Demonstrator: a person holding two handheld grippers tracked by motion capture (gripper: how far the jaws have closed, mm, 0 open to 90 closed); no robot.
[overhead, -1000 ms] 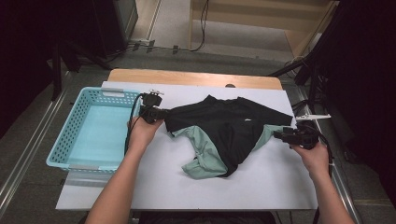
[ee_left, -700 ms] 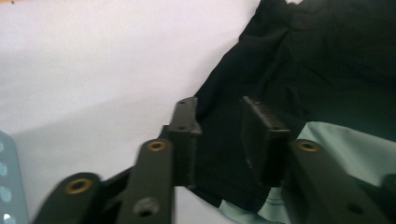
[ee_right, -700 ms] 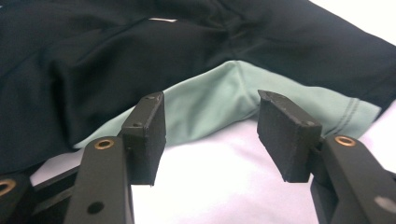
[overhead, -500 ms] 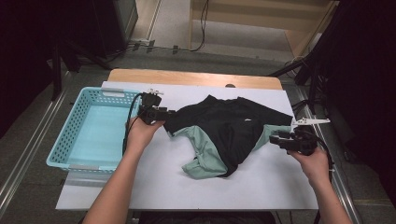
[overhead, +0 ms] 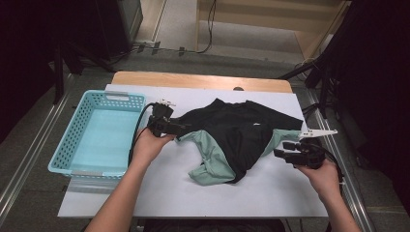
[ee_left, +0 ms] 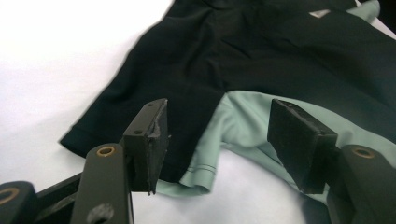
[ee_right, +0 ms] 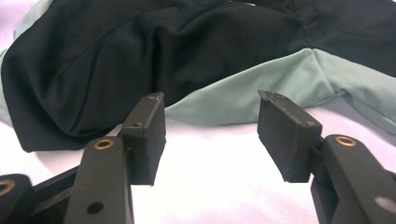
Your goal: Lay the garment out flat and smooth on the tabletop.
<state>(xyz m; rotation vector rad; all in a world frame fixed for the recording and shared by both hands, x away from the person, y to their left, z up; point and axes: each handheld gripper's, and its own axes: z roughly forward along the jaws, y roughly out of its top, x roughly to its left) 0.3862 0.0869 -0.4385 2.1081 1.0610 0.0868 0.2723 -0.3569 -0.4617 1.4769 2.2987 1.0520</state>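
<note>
With the black and green shirt [overhead: 237,140] lying crumpled mid-table, the left gripper [overhead: 186,128], whose jaws have just been opening off its sleeve edge, and the right gripper [overhead: 282,150], wide and empty, should each pinch one layer near a hem.

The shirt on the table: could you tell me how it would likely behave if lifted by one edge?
The shirt would probably droop limply, since it lies creased and folded over itself. It looks thin and light. Pushed, it would likely bunch up rather than slide whole.
</note>
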